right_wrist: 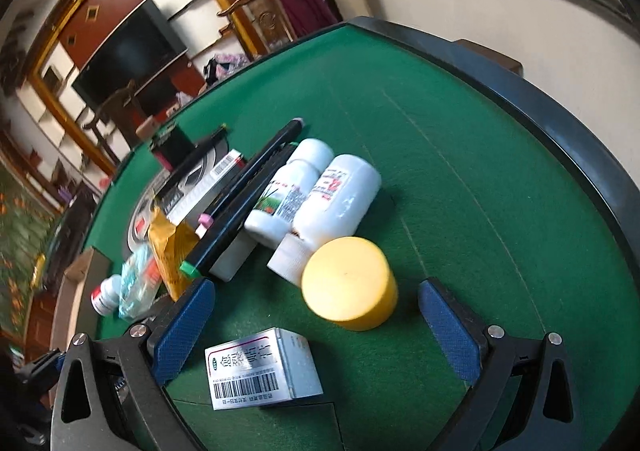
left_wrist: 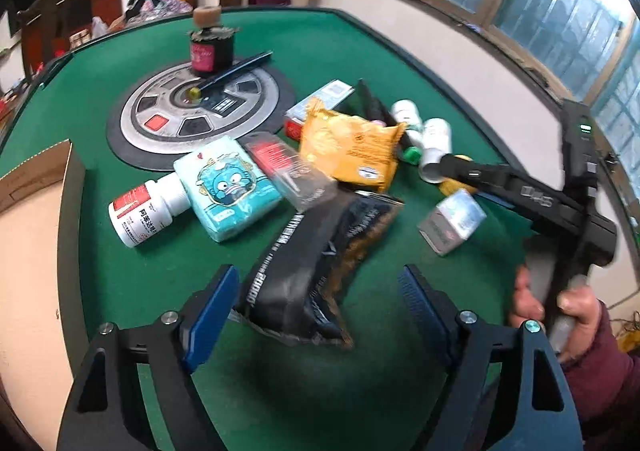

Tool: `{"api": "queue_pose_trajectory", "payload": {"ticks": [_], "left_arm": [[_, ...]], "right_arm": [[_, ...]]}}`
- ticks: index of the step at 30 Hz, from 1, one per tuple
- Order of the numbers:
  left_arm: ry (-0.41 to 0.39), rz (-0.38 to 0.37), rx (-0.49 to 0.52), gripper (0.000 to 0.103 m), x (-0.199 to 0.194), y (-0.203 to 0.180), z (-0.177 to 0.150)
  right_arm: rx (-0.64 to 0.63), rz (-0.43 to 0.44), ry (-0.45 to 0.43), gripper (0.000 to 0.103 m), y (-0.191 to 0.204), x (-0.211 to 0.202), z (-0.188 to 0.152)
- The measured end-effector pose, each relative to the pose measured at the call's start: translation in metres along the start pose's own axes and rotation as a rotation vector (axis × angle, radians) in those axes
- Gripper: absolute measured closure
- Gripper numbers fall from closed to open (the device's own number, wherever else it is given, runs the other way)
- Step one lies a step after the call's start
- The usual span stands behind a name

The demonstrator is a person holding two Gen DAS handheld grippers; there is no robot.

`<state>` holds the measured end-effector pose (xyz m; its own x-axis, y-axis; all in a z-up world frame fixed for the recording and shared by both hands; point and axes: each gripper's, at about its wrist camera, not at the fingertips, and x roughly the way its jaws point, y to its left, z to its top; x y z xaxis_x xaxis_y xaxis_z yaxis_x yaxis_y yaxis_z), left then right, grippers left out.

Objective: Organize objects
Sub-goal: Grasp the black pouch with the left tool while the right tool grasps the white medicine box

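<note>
A pile of small goods lies on the green felt table [left_wrist: 120,275]. My left gripper [left_wrist: 320,303] is open, its blue pads either side of a black snack packet [left_wrist: 316,263], not touching it that I can see. Beyond lie a teal tissue pack [left_wrist: 228,191], a white pill bottle with a red label [left_wrist: 140,215], an orange packet [left_wrist: 352,147] and a silver box [left_wrist: 452,219]. My right gripper [right_wrist: 316,327] is open over a yellow cap [right_wrist: 348,283], with the silver barcode box [right_wrist: 260,367] below it and two white bottles [right_wrist: 320,191] behind.
A cardboard box [left_wrist: 36,219] stands at the left edge. A round grey control panel [left_wrist: 200,107] in the table's middle carries a dark jar [left_wrist: 210,47] and a black pen [left_wrist: 236,71]. The right-hand gripper body [left_wrist: 560,207] reaches in from the right. Black markers [right_wrist: 248,191] lie beside the bottles.
</note>
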<state>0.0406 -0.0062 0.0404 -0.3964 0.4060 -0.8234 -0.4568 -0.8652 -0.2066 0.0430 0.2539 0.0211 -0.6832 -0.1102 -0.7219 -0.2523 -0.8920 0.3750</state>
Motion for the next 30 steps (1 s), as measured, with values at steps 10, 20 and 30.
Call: {"api": "queue_pose_trajectory", "payload": {"ticks": [10,20,30], "left_arm": [[0.054,0.081,0.063,0.022,0.044,-0.023,0.017],[0.006,0.196,0.076,0.030,0.053,-0.036,0.007],[-0.092,0.023,-0.084,0.059,-0.003,-0.012,-0.010]], "right_arm": [[0.029,-0.009,-0.012,0.000,0.000,-0.001,-0.002],[0.015,-0.006,-0.014,0.000,-0.001,-0.004,-0.003],[-0.256,-0.019,-0.023,0.000,0.024,-0.045,-0.007]]}}
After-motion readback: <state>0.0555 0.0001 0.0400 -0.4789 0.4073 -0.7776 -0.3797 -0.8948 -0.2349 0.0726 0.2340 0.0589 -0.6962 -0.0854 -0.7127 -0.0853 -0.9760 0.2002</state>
